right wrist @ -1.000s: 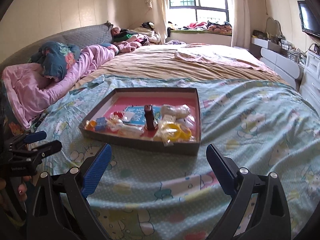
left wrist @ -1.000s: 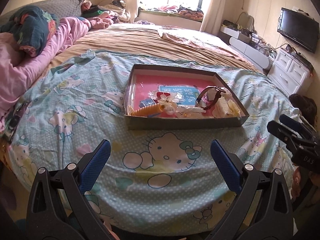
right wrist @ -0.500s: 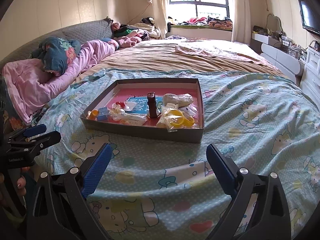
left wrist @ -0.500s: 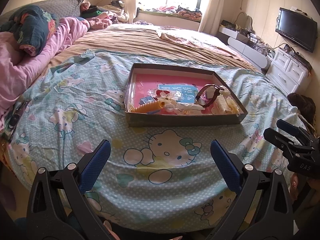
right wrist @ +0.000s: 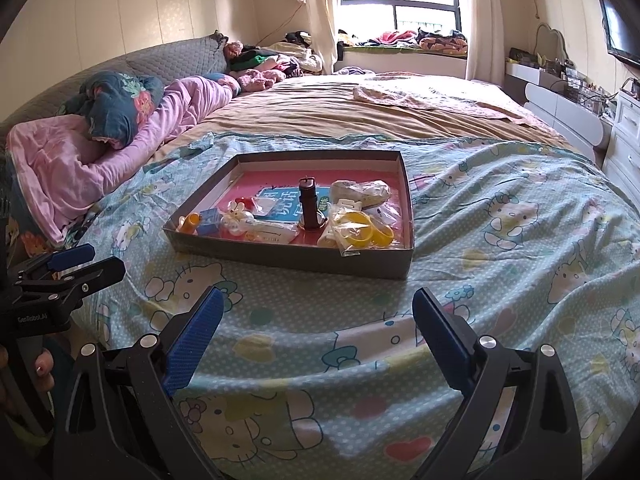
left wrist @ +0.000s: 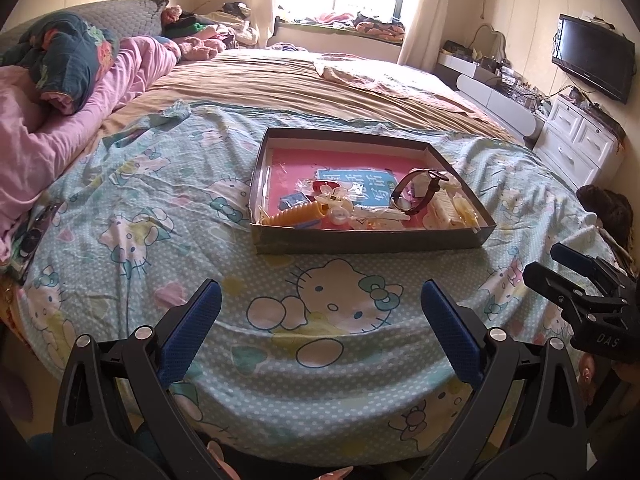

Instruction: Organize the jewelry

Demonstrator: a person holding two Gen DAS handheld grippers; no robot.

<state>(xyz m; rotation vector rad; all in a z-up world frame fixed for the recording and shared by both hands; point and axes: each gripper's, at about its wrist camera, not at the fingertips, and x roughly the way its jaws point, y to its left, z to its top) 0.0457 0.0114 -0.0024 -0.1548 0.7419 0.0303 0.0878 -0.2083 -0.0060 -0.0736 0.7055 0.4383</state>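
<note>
All the jewelry is seen inside a shallow grey tray (left wrist: 372, 240) w/ a pink floor, set on the cartoon-print bedsheet (left wrist: 168, 216) near the bed's foot: a dark-strapped watch (left wrist: 418, 192), an orange ribbed piece (left wrist: 298, 213), a white flower clip (left wrist: 333, 197), yellow bangles in a clear bag (right wrist: 366, 234), plus small packets heaped toward the near wall. Nothing lies outside the tray, so gathering looks settled; inside, the pieces overlap loosely and no sorted rows or groups can be made out (this fits either a pile awaiting sorting or one simply collected there). The watch is propped on its strap loop, its long axis running roughly away from the right camera and slanting in the left view; the orange piece's long axis is laid along the near wall, tip rightward. The left gripper (left wrist: 320, 328) and right gripper (right wrist: 318, 334) are held over the sheet short of the tray, each spread wide, nothing betw. the fingers.
</note>
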